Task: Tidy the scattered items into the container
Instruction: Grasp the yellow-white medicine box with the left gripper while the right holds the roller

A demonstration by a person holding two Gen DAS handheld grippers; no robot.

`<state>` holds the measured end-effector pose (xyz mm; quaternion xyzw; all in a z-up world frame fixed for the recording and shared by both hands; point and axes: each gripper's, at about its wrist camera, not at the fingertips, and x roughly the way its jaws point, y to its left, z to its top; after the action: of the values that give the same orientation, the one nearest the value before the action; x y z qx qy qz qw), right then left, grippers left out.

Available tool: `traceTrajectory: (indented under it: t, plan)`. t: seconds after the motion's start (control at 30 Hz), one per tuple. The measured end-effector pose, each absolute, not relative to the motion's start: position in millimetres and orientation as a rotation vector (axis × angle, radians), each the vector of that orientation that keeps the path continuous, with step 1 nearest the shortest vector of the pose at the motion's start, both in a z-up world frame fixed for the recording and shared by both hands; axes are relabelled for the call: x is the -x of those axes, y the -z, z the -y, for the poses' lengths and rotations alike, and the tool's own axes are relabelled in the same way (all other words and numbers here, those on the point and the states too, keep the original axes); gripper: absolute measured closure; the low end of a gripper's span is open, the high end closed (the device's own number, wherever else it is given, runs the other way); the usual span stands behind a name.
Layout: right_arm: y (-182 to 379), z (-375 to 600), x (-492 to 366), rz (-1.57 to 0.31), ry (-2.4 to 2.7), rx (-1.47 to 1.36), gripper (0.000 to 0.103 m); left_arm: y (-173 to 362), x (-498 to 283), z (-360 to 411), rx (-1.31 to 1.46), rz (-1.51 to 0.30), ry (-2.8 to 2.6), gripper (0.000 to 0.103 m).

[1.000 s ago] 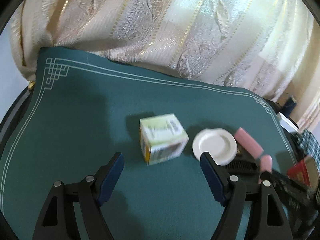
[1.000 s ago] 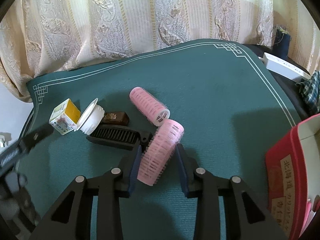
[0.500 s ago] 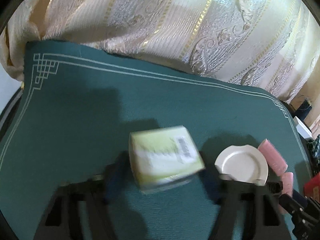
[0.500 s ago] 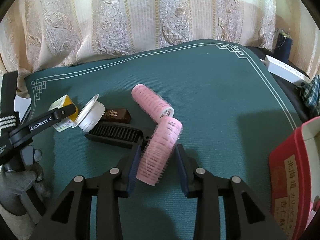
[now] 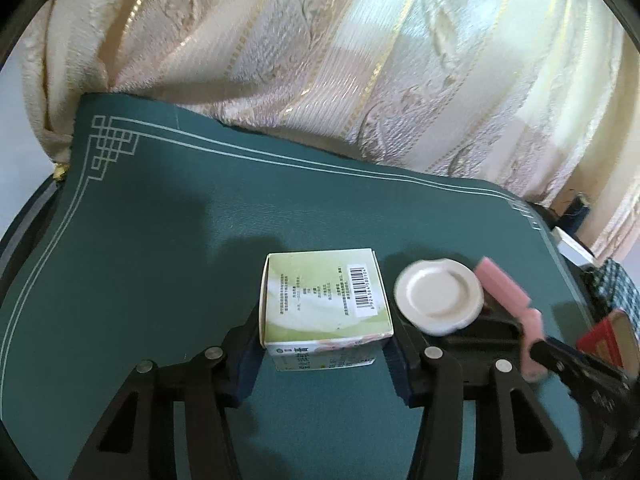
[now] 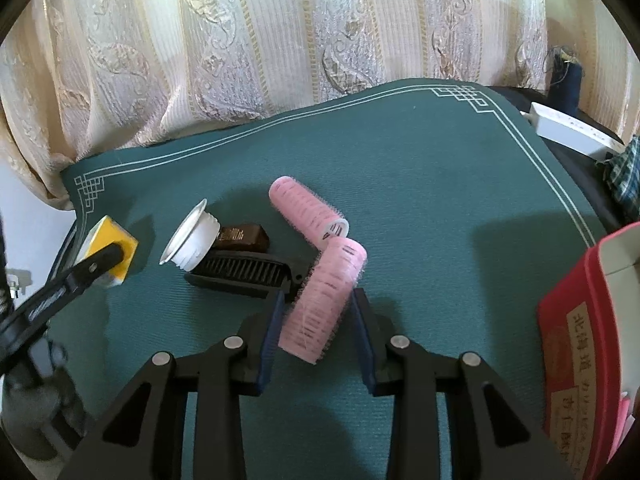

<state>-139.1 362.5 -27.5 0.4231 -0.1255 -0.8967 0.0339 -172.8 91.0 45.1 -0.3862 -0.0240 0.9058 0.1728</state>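
Since a second ago the left gripper (image 5: 324, 354) has been brought forward over the green mat (image 5: 160, 248), and the box (image 5: 325, 304), then lying well ahead of it, is now clamped between its blue pads (image 5: 246, 364). The box is held level, barcode face up, and whether it is lifted off the mat cannot be told. In the right wrist view the left gripper's finger is seen pressed against the box's yellow end (image 6: 110, 250) at the far left.

The right gripper (image 6: 318, 326) is hardly moved. A pink roller (image 6: 322, 300) is gripped between its pads (image 6: 272, 330), tilted with its far end leaning right and touching a second roller (image 6: 306, 210) that lies on the mat. Just left of these a black comb (image 6: 242, 274) lies flat, with a brown tube (image 6: 242, 237) and a white lid (image 6: 190, 234) behind it, the lid tipped on its rim.

The red container (image 6: 580, 340) stands at the right edge, apart from both grippers.
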Motion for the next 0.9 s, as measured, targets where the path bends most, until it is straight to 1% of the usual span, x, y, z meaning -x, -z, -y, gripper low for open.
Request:
traceTrajectory:
  t: [0.2, 0.43, 0.47, 0.5, 0.53, 0.57, 0.6, 0.77, 0.8, 0.83, 0.87, 0.9]
  plan:
    - [21.3, -362.2, 133.0, 0.398, 2.763, -1.260, 0.069, -54.9, 135.7, -81.6, 1.051, 0.106, -2.538, 0.048]
    - [25.8, -365.0, 134.3, 0.398, 2.801, -1.289, 0.069, -59.8, 101.9, -75.7, 1.006, 0.136, -2.537, 0.048]
    - [27.9, -365.8, 137.0, 0.399, 2.801, -1.297, 0.067, -58.3, 99.8, -75.3, 1.007, 0.139, -2.537, 0.048]
    - [29.3, -366.3, 139.3, 0.404, 2.795, -1.304, 0.058, -56.8, 99.3, -75.7, 1.010, 0.140, -2.537, 0.048]
    - [30.8, -366.1, 141.6, 0.400, 2.793, -1.320, 0.052, -55.1, 99.6, -76.4, 1.014, 0.139, -2.537, 0.048]
    - [32.2, -364.8, 143.7, 0.383, 2.799, -1.333, 0.041, -52.8, 100.1, -77.0, 1.020, 0.136, -2.537, 0.048]
    - [34.2, -362.1, 146.0, 0.348, 2.807, -1.348, 0.039, -50.3, 100.6, -77.8, 1.027, 0.130, -2.536, 0.048]
    - [39.9, -346.8, 151.2, 0.176, 2.810, -1.415, 0.039, -45.0, 101.1, -77.4, 1.036, 0.102, -2.546, 0.048]
    - [40.4, -344.1, 151.6, 0.142, 2.811, -1.422, 0.043, -44.6, 101.2, -76.7, 1.037, 0.103, -2.547, 0.048]
    - [40.5, -343.2, 151.6, 0.127, 2.811, -1.420, 0.050, -44.4, 101.3, -75.6, 1.037, 0.105, -2.547, 0.048]
    - [40.2, -343.3, 150.1, 0.113, 2.811, -1.417, 0.064, -44.4, 101.3, -75.0, 1.036, 0.107, -2.547, 0.048]
    - [40.3, -344.4, 148.6, 0.106, 2.813, -1.418, 0.067, -44.6, 101.2, -74.3, 1.035, 0.106, -2.547, 0.048]
